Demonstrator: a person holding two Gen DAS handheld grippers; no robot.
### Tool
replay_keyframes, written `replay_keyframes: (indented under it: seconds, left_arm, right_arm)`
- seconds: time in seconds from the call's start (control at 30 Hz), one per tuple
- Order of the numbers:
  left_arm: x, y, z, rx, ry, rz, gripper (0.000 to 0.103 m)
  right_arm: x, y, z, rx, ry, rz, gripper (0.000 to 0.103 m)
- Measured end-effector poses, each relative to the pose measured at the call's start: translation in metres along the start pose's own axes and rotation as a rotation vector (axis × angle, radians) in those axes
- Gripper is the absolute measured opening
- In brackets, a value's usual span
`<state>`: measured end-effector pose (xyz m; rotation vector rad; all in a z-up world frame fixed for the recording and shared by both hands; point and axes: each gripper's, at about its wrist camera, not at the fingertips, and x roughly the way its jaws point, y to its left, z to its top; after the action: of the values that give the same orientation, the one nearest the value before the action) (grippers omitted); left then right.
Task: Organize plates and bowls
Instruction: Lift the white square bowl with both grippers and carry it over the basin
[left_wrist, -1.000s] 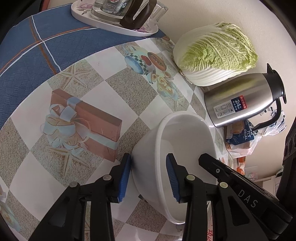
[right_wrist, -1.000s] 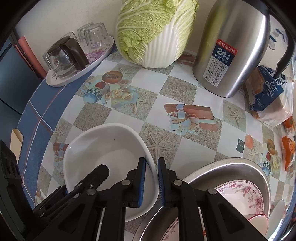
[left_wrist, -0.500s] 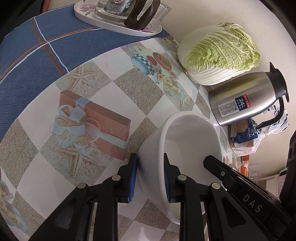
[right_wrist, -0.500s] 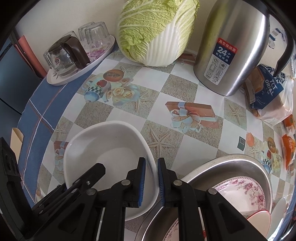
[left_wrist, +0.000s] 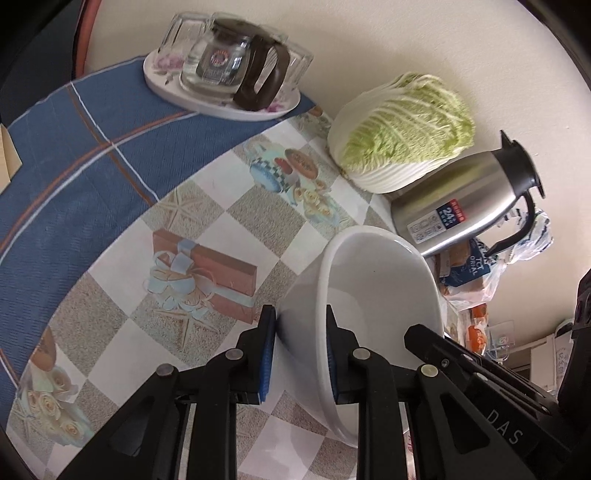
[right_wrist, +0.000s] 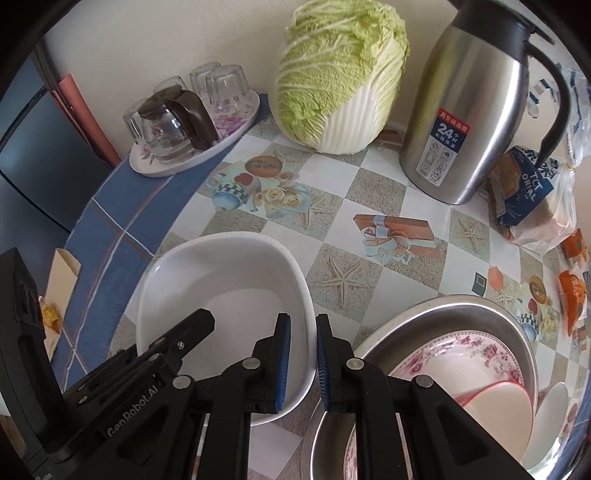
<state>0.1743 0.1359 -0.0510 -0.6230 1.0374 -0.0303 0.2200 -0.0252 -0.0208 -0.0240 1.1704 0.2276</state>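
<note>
On patterned tablecloth (right_wrist: 373, 192), near its front edge: white bowl (right_wrist: 221, 280), held from both sides; L gripper (left_wrist: 299, 354) clamped on bowl's left wall, one blue pad outside, other inside, jaws narrowed onto rim; R gripper (right_wrist: 303, 365) pinching bowl's right rim, pads close together w/ thin wall between. In left wrist view bowl (left_wrist: 373, 291) tilted, opening facing right toward R gripper's black body (left_wrist: 491, 398); whether base touches cloth, cannot tell. In right wrist view L gripper's black body (right_wrist: 147, 373) reaching in from lower left over bowl's near edge.

Just right of bowl: steel basin (right_wrist: 461, 310) holding floral plate (right_wrist: 454, 350) + red-rimmed bowl (right_wrist: 495, 402), stacked w/ more pieces partly cut off by frame edge.

Along back wall: napa cabbage (right_wrist: 340, 74) lying on cloth; steel thermos jug (right_wrist: 469, 103) w/ black handle just right of it; bagged snack pack (right_wrist: 528, 184) beside jug. Far left at back: oval floral tray (right_wrist: 173, 166) w/ upturned glasses (right_wrist: 225, 85) + glass teapot (right_wrist: 166, 125) w/ brown handle, sitting on blue part of cloth (left_wrist: 74, 155); well apart from white bowl.
</note>
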Motion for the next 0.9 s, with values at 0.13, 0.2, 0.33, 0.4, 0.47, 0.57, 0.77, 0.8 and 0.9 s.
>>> replay_keyframes:
  seconds: [0.13,0.2,0.33,0.4,0.47,0.57,0.77,0.8,0.9]
  left_arm:
    - [-0.019,-0.010,-0.001,0.037,-0.032,-0.018,0.024]
    - [-0.027,-0.016,-0.002,0.056,-0.047,-0.024,0.024]
    - [-0.044,-0.029,-0.007,0.096,-0.074,-0.035,0.024]
    - [-0.053,-0.037,-0.012,0.118,-0.085,-0.037,0.024]
    - [-0.060,-0.046,-0.018,0.141,-0.093,-0.036,0.024]
    - [-0.068,-0.061,-0.026,0.191,-0.104,-0.031,0.024]
    - [-0.075,-0.088,-0.043,0.268,-0.104,-0.048,0.024]
    - [-0.075,-0.092,-0.046,0.282,-0.102,-0.049,0.024]
    - [-0.071,-0.106,-0.053,0.320,-0.093,-0.053,0.024]
  right_arm:
    - [-0.023,-0.002,-0.006,0.017,-0.034,0.027,0.015]
    - [-0.034,-0.003,-0.010,0.030,-0.050,0.035,0.015]
    - [-0.054,-0.006,-0.020,0.046,-0.081,0.036,0.015]
    - [-0.064,-0.009,-0.025,0.062,-0.096,0.039,0.015]
    - [-0.074,-0.013,-0.032,0.078,-0.115,0.041,0.015]
    - [-0.087,-0.020,-0.041,0.100,-0.142,0.039,0.015]
    - [-0.114,-0.040,-0.060,0.159,-0.204,0.039,0.015]
    - [-0.118,-0.045,-0.064,0.172,-0.215,0.043,0.015]
    - [-0.127,-0.057,-0.076,0.213,-0.245,0.054,0.015]
